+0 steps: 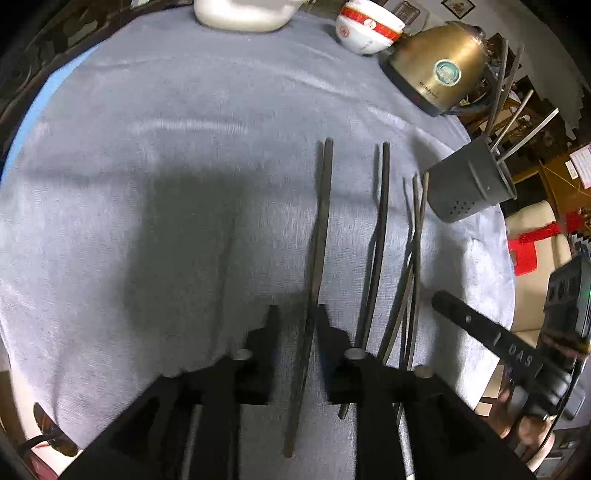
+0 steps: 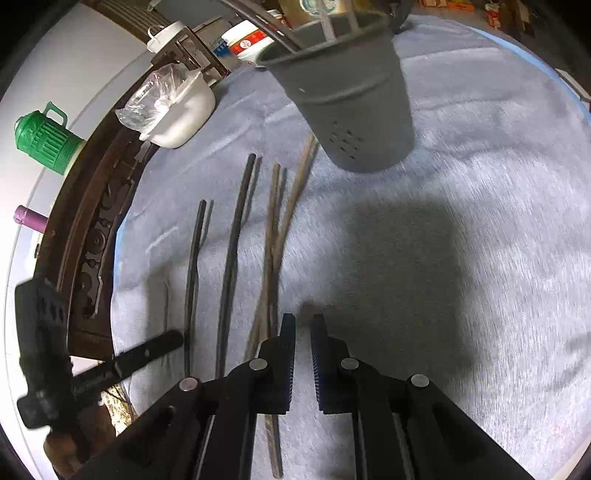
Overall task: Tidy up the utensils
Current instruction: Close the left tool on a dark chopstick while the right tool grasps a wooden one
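Chopsticks lie side by side on the grey cloth (image 1: 184, 147), all lengthwise in front of the grey holder (image 1: 469, 184). Nearest the holder sits a crossed bundle of thin chopsticks (image 1: 413, 251), its tips just beside the holder's base; next out from the holder is a dark chopstick (image 1: 380, 221), and farthest from it a long dark chopstick (image 1: 319, 240).

The holder is a tapered cup with small holes low on its wall. It has several chopsticks in it already, their ends sticking out of its mouth; in the right wrist view the holder (image 2: 347, 92) shows these only as cut-off stubs at the frame's top. Beyond the holder stand a brass kettle (image 1: 439, 66), a red-and-white bowl (image 1: 367, 27) and a white pot (image 2: 181, 114) with a crumpled clear bag in it.

The left gripper (image 1: 295, 328) has its jaws parted, one on each side of the long dark chopstick, not visibly pressing it. The right gripper (image 2: 303, 332) is over the bundle's near ends, its jaws a narrow gap apart with nothing between them.

The chopsticks' near ends are hidden under both tools. The bundle is blurred, so its count cannot be told.
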Demonstrator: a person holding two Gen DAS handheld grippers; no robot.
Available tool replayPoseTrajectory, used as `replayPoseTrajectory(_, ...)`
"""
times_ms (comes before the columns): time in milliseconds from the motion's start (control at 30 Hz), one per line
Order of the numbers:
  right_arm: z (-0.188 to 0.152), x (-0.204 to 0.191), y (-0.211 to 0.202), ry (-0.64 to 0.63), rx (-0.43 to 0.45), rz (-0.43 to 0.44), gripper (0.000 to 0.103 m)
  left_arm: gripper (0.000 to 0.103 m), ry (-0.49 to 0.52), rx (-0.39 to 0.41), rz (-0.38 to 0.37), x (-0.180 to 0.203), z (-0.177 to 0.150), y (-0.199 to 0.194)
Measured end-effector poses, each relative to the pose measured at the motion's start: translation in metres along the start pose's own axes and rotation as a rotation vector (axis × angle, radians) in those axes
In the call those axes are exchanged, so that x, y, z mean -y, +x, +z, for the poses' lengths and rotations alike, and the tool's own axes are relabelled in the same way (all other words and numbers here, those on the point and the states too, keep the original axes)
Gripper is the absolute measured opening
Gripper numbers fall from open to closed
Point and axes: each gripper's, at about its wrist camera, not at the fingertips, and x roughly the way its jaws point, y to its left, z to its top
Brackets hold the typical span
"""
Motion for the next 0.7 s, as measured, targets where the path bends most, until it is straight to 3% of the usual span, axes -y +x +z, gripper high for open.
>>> replayPoseTrajectory(67,0.007,-0.009,0.004,-0.019,-0.009,-0.013,0.011,0.041,0.024,0.035,0.023,0.003,0.007,-0.007)
replayPoseTrajectory(133,0.011,-0.020,0.012,-0.046,-0.036,-0.033,0.011,0.044,0.048,0.041,0.033,0.008,0.013,-0.007)
replayPoseTrajectory(233,0.008,-0.029,0.026,-0.079,-0.084,-0.057,0.012,0.044,0.070,0.027,0.044,0.012,0.019,-0.001)
replayPoseTrajectory(300,0.005,-0.030,0.029,-0.082,-0.085,-0.056,0.017,0.044,0.086,0.014,0.060,0.013,0.023,0.006)
replayPoseTrajectory(400,0.001,-0.029,0.025,-0.100,-0.082,-0.077,0.015,0.043,0.113,-0.017,0.083,0.021,0.025,0.022)
replayPoseTrajectory(433,-0.001,-0.027,0.024,-0.103,-0.088,-0.072,0.014,0.038,0.121,-0.004,0.092,0.022,0.025,0.021)
replayPoseTrajectory(467,-0.002,-0.026,0.023,-0.103,-0.089,-0.068,0.009,0.016,0.131,-0.006,0.095,0.022,0.025,0.022)
replayPoseTrajectory(500,-0.003,-0.024,0.019,-0.103,-0.081,-0.074,0.007,0.007,0.134,-0.032,0.082,0.022,0.025,0.024)
replayPoseTrajectory(700,-0.004,-0.004,-0.004,-0.065,-0.043,-0.067,0.006,0.006,0.100,-0.023,0.058,0.009,0.022,0.017)
